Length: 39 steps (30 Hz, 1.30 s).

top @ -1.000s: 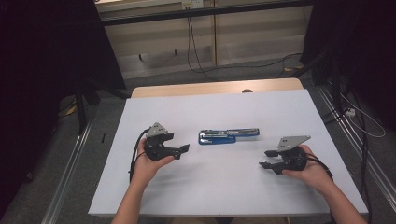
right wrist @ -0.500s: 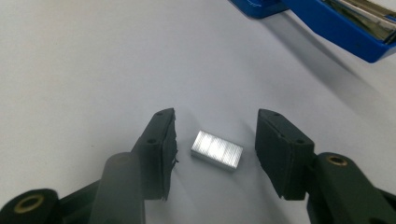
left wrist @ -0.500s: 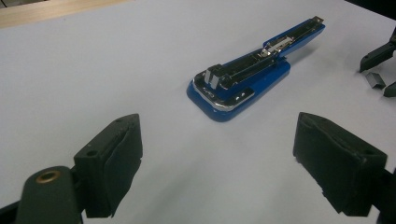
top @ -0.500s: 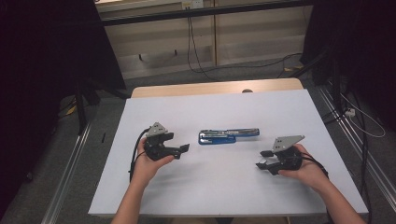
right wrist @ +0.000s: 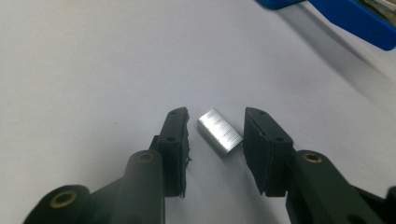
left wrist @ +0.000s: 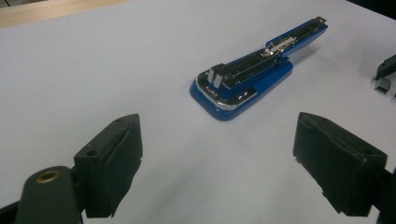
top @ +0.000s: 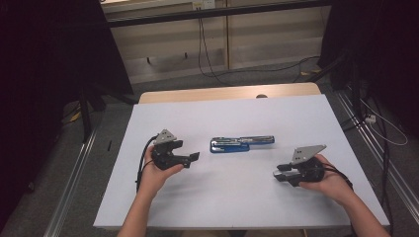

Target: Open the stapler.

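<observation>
A blue stapler (top: 242, 143) lies swung open flat in the middle of the white table top (top: 222, 113), its metal staple channel facing up (left wrist: 252, 79). A short silver strip of staples (right wrist: 219, 130) rests on the table between the jaws of my right gripper (right wrist: 217, 113). The jaws have just been closing, and a gap still shows on the strip's left side. In the high view the right gripper (top: 279, 173) sits right of the stapler. My left gripper (top: 192, 157) rests left of the stapler, pointing at it. Its jaws (left wrist: 217, 126) stand wide with nothing between them.
The white top covers a wooden table whose far edge (top: 227, 93) shows. Metal rails (top: 74, 192) run along the floor on both sides, and cables (top: 385, 123) lie on the floor at the right. Dark curtains hang at the left and right.
The right gripper's jaws look a little closer together around the staple strip. Both hands and the stapler stay where they were.
</observation>
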{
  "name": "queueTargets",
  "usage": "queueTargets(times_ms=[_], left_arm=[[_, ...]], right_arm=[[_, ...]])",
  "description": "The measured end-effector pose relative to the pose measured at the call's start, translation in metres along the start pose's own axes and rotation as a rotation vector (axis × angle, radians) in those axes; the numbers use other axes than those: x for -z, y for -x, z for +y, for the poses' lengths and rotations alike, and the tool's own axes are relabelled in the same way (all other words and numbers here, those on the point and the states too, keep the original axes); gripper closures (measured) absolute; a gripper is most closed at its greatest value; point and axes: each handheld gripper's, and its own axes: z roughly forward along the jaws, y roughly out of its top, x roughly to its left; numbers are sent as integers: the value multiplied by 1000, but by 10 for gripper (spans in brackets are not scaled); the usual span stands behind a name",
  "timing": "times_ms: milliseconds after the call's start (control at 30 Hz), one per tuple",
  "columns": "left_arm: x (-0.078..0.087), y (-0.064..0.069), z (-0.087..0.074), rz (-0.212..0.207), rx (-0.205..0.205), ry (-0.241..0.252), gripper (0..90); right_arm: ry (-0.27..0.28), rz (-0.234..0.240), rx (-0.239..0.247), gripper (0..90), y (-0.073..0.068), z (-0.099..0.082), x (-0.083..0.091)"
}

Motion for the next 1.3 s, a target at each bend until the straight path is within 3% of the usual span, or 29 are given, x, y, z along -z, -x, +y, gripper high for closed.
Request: queueTargets(times_ms=[200, 400, 567, 733, 1167, 1300], left_arm=[[0, 0, 0, -7, 6, 2, 159], [1, 0, 0, -7, 8, 6, 159], [1, -1, 0, -7, 12, 7, 159], [0, -1, -1, -23, 8, 7, 157], [1, -6, -1, -30, 8, 15, 147], [1, -7, 0, -22, 5, 11, 140]], right_arm=[[-17, 11, 25, 748, -5, 2, 0], [-13, 3, 26, 663, -6, 4, -2], [0, 14, -6, 706, -4, 2, -3], [14, 20, -7, 791, -3, 1, -5], [6, -9, -13, 795, -6, 3, -4], [45, -6, -37, 795, -3, 6, 1]])
